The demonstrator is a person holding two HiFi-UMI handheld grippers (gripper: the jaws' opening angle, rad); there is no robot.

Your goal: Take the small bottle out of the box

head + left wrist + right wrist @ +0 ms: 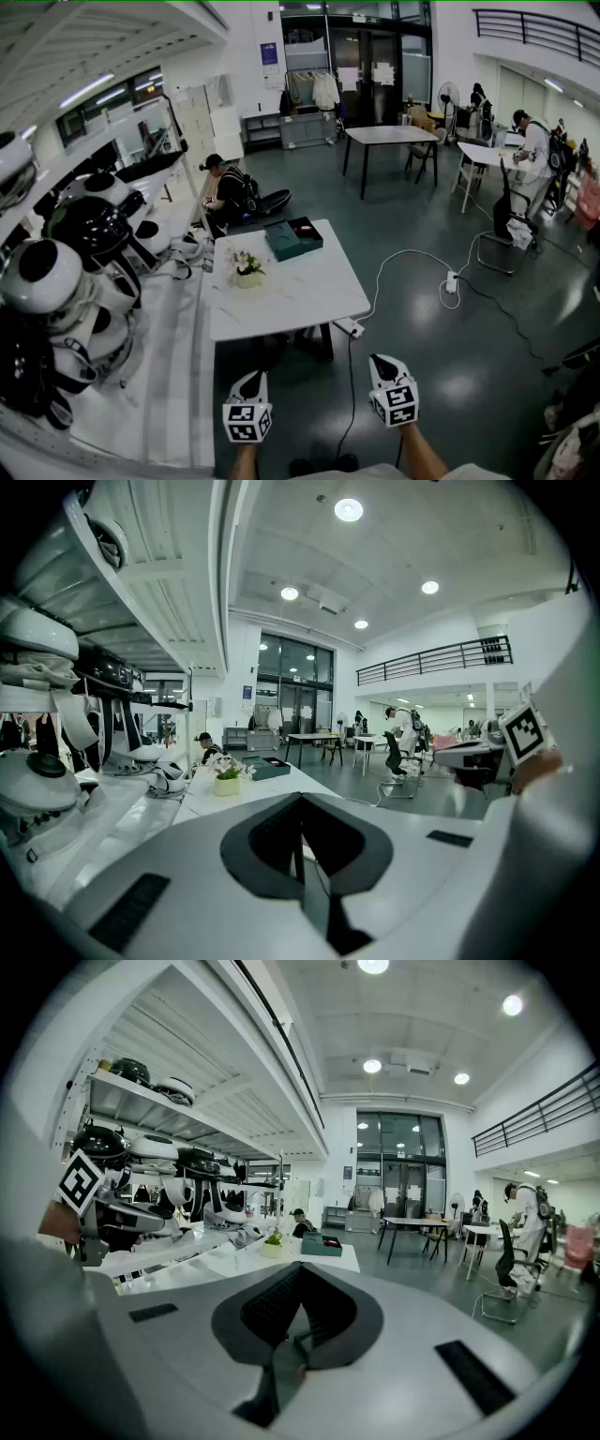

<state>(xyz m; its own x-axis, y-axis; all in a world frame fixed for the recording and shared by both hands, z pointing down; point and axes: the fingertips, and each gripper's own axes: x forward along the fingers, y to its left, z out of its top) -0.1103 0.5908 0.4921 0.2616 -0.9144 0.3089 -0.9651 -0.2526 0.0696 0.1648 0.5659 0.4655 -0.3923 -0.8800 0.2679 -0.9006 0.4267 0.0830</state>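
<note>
Here, the left gripper [250,382] hangs short of the white table [300,291], jaws together on nothing. A flower pot [248,272] stands left of the green box [286,242] at the table's far end. The small bottle is perhaps inside, too small to tell. The right gripper [384,366] is likewise closed and empty.

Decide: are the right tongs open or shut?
Shut: in the right gripper view the right tongs meet, nothing between them.
</note>
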